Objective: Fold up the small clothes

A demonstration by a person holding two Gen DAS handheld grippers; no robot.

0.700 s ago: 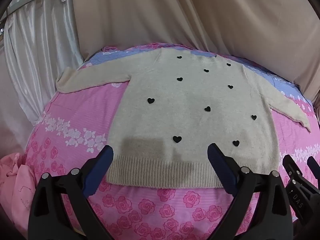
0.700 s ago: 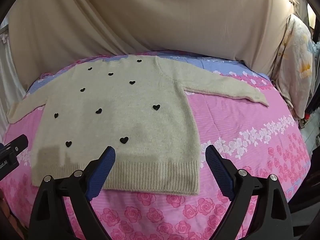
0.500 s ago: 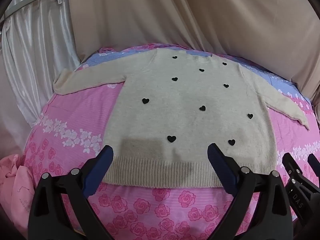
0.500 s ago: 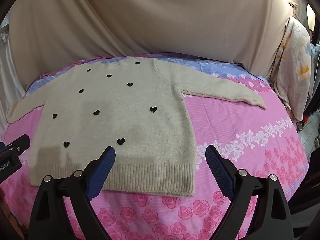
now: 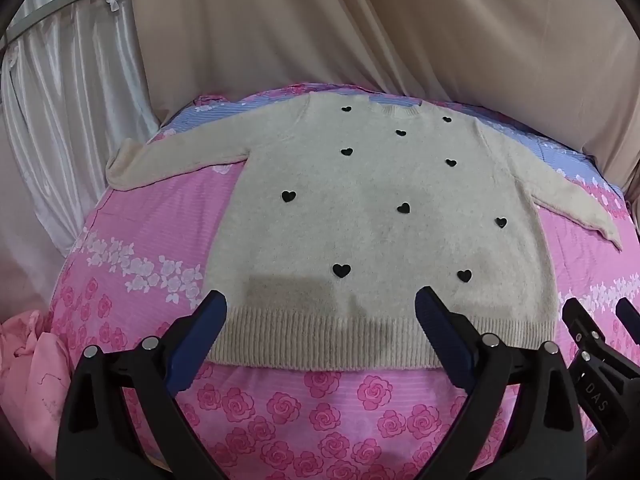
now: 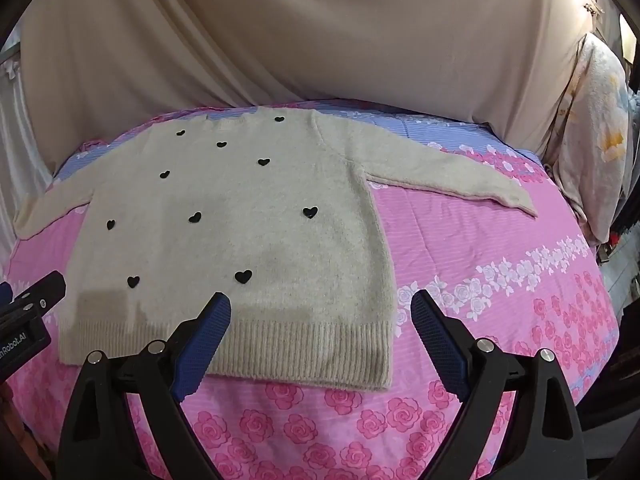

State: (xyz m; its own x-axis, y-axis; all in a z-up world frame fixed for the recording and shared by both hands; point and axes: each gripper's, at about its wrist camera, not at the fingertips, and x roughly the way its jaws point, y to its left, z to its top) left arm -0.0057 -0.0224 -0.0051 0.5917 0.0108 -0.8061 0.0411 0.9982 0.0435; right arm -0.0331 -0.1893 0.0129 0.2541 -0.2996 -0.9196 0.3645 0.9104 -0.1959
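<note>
Fingers: left gripper and right gripper both spread wide, empty.
Change: sweater drifted slightly lower-left in the right wrist view.
Meaning: approach phase; folding unstarted.

A bed in a pink rose-print sheet stands before beige drapes and a white satin curtain.

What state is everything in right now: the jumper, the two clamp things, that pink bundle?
Sweater: spread flat, front up, both sleeves out, unfolded.
Left gripper: open, holding nothing.
Right gripper: open, holding nothing.
Pink cloth: crumpled at the bed's edge.
Bedsheet: spread under the sweater.
</note>
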